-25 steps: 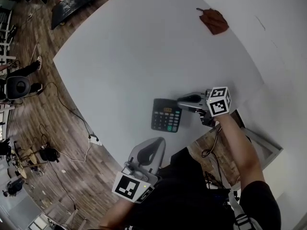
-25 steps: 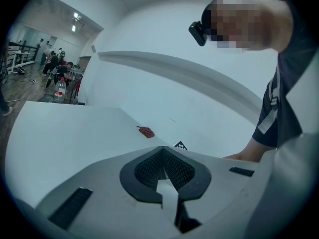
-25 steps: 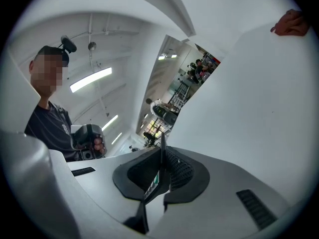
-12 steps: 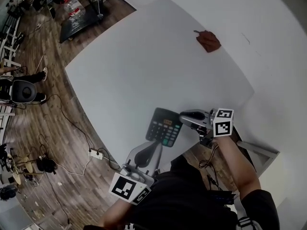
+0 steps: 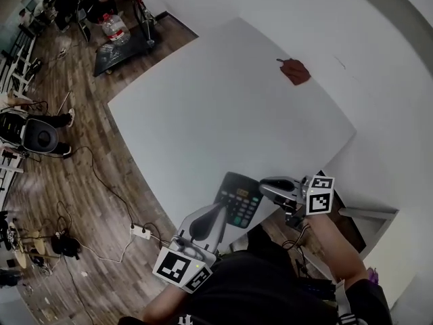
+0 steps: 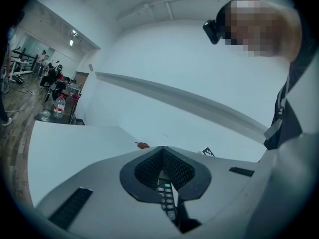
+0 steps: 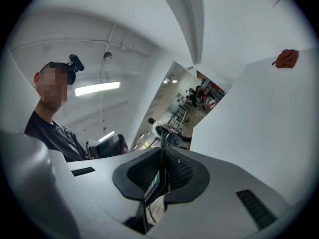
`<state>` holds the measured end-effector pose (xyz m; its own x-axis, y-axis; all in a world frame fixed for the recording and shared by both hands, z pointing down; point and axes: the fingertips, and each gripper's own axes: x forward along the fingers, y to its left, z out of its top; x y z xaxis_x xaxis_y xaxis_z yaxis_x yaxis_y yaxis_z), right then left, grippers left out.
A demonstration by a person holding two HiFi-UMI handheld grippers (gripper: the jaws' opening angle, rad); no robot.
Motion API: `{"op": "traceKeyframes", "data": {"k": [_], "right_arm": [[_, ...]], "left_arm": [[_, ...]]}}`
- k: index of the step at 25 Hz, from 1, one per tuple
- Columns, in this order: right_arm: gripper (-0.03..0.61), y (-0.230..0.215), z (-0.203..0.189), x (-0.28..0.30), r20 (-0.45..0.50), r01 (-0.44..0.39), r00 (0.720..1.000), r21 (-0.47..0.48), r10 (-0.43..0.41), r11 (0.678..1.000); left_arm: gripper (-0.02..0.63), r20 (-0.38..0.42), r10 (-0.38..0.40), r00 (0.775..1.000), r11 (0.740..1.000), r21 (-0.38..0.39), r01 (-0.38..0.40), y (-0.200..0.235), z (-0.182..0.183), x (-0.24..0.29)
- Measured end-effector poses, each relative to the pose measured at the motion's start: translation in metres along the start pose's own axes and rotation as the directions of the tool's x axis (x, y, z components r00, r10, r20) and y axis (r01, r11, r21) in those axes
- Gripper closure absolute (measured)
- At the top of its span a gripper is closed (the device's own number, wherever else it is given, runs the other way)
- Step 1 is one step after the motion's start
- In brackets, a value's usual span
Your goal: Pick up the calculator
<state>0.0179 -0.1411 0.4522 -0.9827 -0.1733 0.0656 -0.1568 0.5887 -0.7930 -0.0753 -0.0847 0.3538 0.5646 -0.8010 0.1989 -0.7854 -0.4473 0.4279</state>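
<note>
**Spotter:** Start with the white table [image 5: 223, 93]: broad, matt and flat, bare apart from two things. Your calculator [image 5: 240, 198] is at its near edge, right in front of you. It is a thin, rigid dark plastic slab, and its long axis runs from you out across the table, leaning a little to your left.

**Coach:** You don't need to reach for it, because it sits directly between your two tools. Your left gripper [image 5: 220, 208] comes up from below onto the near left corner. Your right gripper [image 5: 264, 185] comes in from the side onto the right long edge. Both are touching it, so neither hand is nearer.

**Spotter:** Each gripper view shows the same hold. The jaws are closed flat on the slab, which stands edge-on between the dark ribbed pads. On your left side a column of small rounded keys faces the camera. On your right you see mostly the thin rim and a sliver of green.

**Coach:** I judge the calculator tilted and partly out past the table edge, but I cannot tell whether it is fully clear of the surface. Hard, smooth plastic held by two edges can pivot, so raise both hands together and keep them level.

**Spotter:** The smallest item is the crumpled brown scrap [image 5: 295, 71] at the far edge. It is well away from your hands.
</note>
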Motion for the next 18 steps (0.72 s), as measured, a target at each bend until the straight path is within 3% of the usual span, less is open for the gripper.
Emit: {"op": "traceKeyframes", "data": {"k": [8,18], "right_arm": [[0.534,0.061,-0.037,0.005,0.068,0.005,0.998,0.006,-0.005,1.0],[0.534,0.099,-0.067,-0.007,0.1,0.033,0.995,-0.012,-0.032,0.999]], "left_arm": [[0.607,0.034,-0.05,0.998,0.998,0.031,0.049,-0.006,0.002,-0.061],[0.607,0.08,-0.099,0.992,0.994,0.049,0.095,-0.028,0.0,-0.097]]}}
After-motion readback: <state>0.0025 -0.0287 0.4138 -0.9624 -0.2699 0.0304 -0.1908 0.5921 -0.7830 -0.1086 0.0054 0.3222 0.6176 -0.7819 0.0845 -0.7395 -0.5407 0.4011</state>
